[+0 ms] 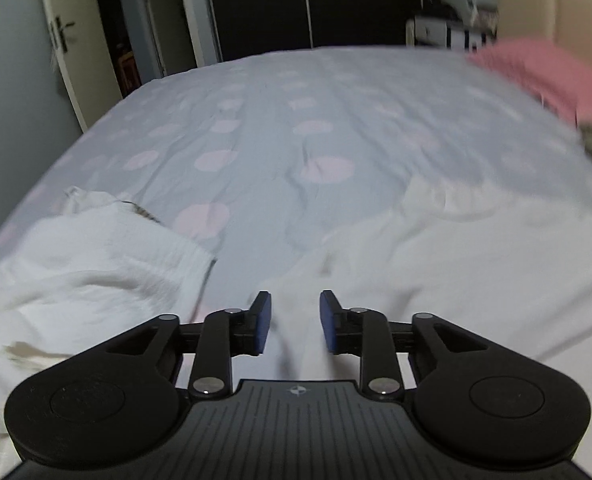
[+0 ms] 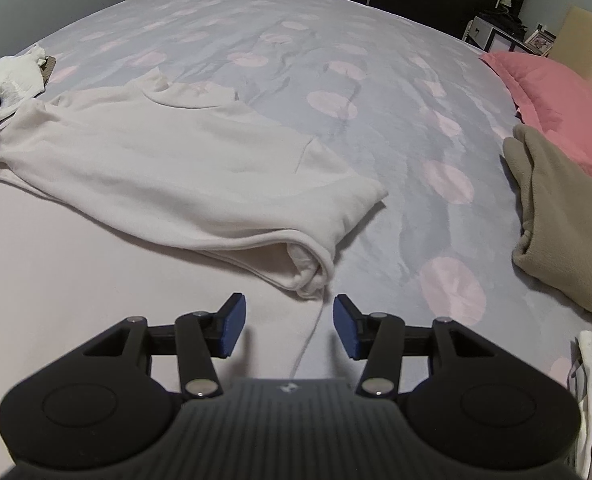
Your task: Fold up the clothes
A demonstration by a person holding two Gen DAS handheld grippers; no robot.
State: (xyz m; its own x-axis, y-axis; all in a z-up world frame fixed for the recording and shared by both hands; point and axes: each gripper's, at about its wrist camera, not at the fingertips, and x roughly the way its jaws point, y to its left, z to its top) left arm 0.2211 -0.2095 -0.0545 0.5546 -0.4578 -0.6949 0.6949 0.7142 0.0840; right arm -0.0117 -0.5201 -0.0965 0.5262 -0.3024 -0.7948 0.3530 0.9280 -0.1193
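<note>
Shirt (image 2: 167,168), soft, light and floppy, is lying spread near the bed's (image 2: 396,128) front edge, both left tongs (image 1: 295,322) and right tongs (image 2: 289,326) gaping open, gripping nothing, probably best pinching its hem corners.

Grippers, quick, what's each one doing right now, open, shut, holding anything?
Left hand-held gripper: open, white garment fabric between the fingers, not clamped.
Right hand-held gripper: open, holding nothing, just short of the white garment hem.

Dim, soft indoor light; left view motion-blurred, right view sharper, both bowed at the edges.
</note>
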